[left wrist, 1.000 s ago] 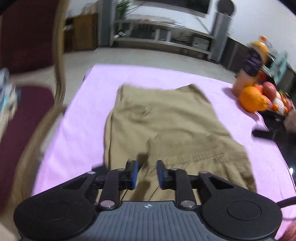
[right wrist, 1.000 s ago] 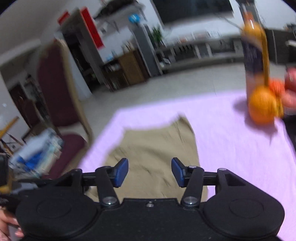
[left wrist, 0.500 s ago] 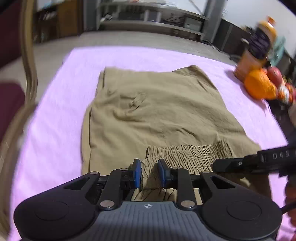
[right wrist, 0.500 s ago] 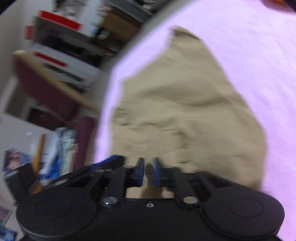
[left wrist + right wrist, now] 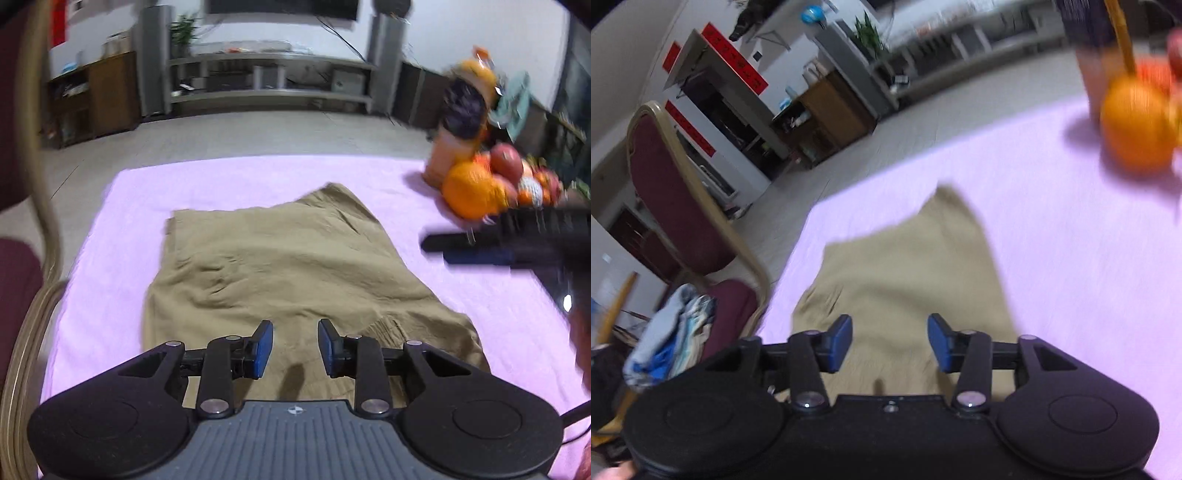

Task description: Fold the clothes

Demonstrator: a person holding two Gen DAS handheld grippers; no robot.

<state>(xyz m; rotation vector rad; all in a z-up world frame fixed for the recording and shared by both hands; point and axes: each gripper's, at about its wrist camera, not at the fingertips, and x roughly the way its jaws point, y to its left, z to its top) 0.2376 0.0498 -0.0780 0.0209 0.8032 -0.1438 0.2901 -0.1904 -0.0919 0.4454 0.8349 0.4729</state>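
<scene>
I see a pink cloth [image 5: 236, 184] over the table. At its far right corner stands a juice bottle [image 5: 458, 122], with an orange [image 5: 469, 188] and a red apple [image 5: 508, 158] just beside it, all blurred. At my left is a dark red chair [image 5: 672, 199] with a pile of clothes [image 5: 668, 328] on its seat. Behind, I see a grey shelf unit [image 5: 273, 79] and a small plant [image 5: 870, 33].

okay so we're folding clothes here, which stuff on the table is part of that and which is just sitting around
Part of the job: khaki shorts, left gripper, right gripper, both open.

Just lying about: orange, juice bottle, apple, chair holding a clothes pile.
</scene>
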